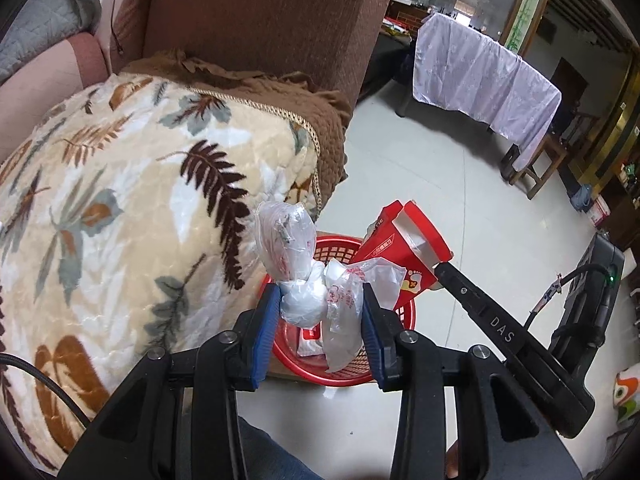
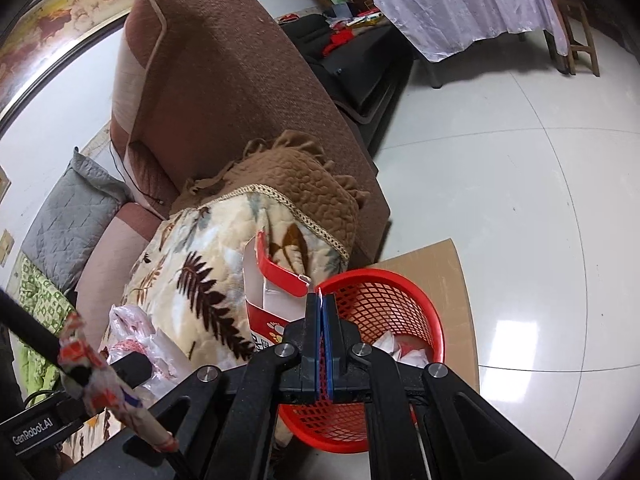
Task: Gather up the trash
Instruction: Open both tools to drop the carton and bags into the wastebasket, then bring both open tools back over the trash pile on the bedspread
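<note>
My left gripper (image 1: 320,312) is shut on a crumpled clear plastic bag (image 1: 304,276) with red print, held above a red mesh basket (image 1: 404,318) on the floor. My right gripper (image 2: 322,304) is shut on the torn edge of a red and white carton (image 2: 276,280), which hangs over the basket (image 2: 392,288). In the left wrist view the carton (image 1: 400,252) shows at the tip of the right gripper's black fingers (image 1: 444,268). White wrappers (image 1: 312,342) lie in the basket's bottom. The plastic bag (image 2: 132,340) also shows at the lower left of the right wrist view.
A brown sofa (image 1: 260,20) with a leaf-patterned blanket (image 1: 120,200) stands left of the basket. The basket rests on a cardboard sheet (image 2: 436,264) on pale floor tiles. A table under a lilac cloth (image 1: 480,76) and a wooden stool (image 1: 536,164) stand farther off.
</note>
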The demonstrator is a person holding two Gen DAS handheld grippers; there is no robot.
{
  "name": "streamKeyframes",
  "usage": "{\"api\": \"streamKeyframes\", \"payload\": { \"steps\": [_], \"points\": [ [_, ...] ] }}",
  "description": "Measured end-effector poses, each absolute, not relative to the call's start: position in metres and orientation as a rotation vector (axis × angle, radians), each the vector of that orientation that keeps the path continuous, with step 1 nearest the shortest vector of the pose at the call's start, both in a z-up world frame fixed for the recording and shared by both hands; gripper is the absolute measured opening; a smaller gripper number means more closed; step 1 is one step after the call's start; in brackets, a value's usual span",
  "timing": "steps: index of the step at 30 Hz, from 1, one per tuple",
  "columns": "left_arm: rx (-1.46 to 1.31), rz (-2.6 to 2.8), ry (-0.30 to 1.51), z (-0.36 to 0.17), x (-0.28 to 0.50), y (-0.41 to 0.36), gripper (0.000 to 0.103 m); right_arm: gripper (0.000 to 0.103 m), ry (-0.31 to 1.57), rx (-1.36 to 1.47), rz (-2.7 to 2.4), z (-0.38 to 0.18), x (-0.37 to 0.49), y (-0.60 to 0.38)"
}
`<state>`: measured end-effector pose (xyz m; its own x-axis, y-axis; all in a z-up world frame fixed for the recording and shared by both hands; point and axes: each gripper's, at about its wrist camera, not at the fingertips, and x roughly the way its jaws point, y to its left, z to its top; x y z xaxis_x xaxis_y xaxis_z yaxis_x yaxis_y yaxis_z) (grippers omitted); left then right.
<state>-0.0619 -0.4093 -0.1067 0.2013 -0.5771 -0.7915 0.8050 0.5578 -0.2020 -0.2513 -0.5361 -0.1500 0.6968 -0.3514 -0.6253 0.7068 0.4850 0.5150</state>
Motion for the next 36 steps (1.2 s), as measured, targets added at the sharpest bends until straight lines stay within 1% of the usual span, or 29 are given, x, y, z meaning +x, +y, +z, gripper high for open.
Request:
{"api": "streamKeyframes", "payload": {
  "steps": [2, 3, 4, 7, 8, 9, 10, 11, 12, 16, 17, 19, 22, 23, 24, 29, 33, 36],
  "points": [
    [0.280, -0.985, 0.975, -0.112, -0.060, -0.413, 0.039, 0.002, 0.476, 0.852, -0.680, -0.153, -0.253, -0.539],
    [0.280, -0.987, 0.981, -0.114, -0.060, -0.414, 0.039, 0.004, 0.474, 0.862, -0.680, -0.155, -0.254, -0.540],
    [0.278, -0.987, 0.991, -0.117, -0.059, -0.415, 0.040, 0.005, 0.467, 0.885, -0.679, -0.158, -0.256, -0.542],
    [0.274, -0.983, 1.014, -0.122, -0.057, -0.417, 0.048, 0.006, 0.453, 0.925, -0.697, -0.160, -0.262, -0.546],
    [0.271, -0.979, 1.019, -0.122, -0.056, -0.417, 0.052, 0.010, 0.453, 0.924, -0.704, -0.159, -0.263, -0.547],
    [0.268, -0.979, 1.018, -0.122, -0.055, -0.416, 0.059, 0.023, 0.451, 0.927, -0.703, -0.157, -0.263, -0.547],
    [0.264, -0.978, 1.015, -0.121, -0.055, -0.414, 0.061, 0.030, 0.445, 0.933, -0.700, -0.156, -0.264, -0.547],
    [0.259, -0.980, 1.009, -0.118, -0.055, -0.412, 0.066, 0.044, 0.438, 0.933, -0.703, -0.154, -0.266, -0.546],
    [0.256, -0.980, 1.000, -0.115, -0.055, -0.409, 0.069, 0.049, 0.427, 0.927, -0.707, -0.150, -0.267, -0.545],
    [0.246, -0.970, 0.953, -0.098, -0.056, -0.395, 0.070, 0.050, 0.392, 0.895, -0.694, -0.129, -0.266, -0.536],
    [0.241, -0.965, 0.939, -0.093, -0.055, -0.390, 0.070, 0.051, 0.384, 0.880, -0.684, -0.121, -0.264, -0.531],
    [0.226, -0.946, 0.904, -0.079, -0.055, -0.373, 0.070, 0.058, 0.364, 0.854, -0.653, -0.107, -0.259, -0.522],
    [0.194, -0.901, 0.826, -0.055, -0.048, -0.330, 0.073, 0.070, 0.325, 0.798, -0.556, -0.080, -0.243, -0.497],
    [0.192, -0.881, 0.804, -0.049, -0.046, -0.318, 0.074, 0.075, 0.319, 0.775, -0.511, -0.072, -0.234, -0.487],
    [0.194, -0.853, 0.776, -0.042, -0.041, -0.299, 0.074, 0.078, 0.314, 0.758, -0.474, -0.066, -0.227, -0.478],
    [0.230, -0.689, 0.637, -0.014, -0.017, -0.219, 0.074, 0.080, 0.332, 0.676, -0.258, -0.044, -0.171, -0.419],
    [0.268, -0.546, 0.524, 0.008, 0.012, -0.154, 0.077, 0.082, 0.362, 0.629, -0.136, -0.035, -0.130, -0.375],
    [0.240, -0.507, 0.498, 0.022, 0.039, -0.110, 0.077, 0.082, 0.389, 0.592, -0.068, -0.031, -0.104, -0.344]
  ]
}}
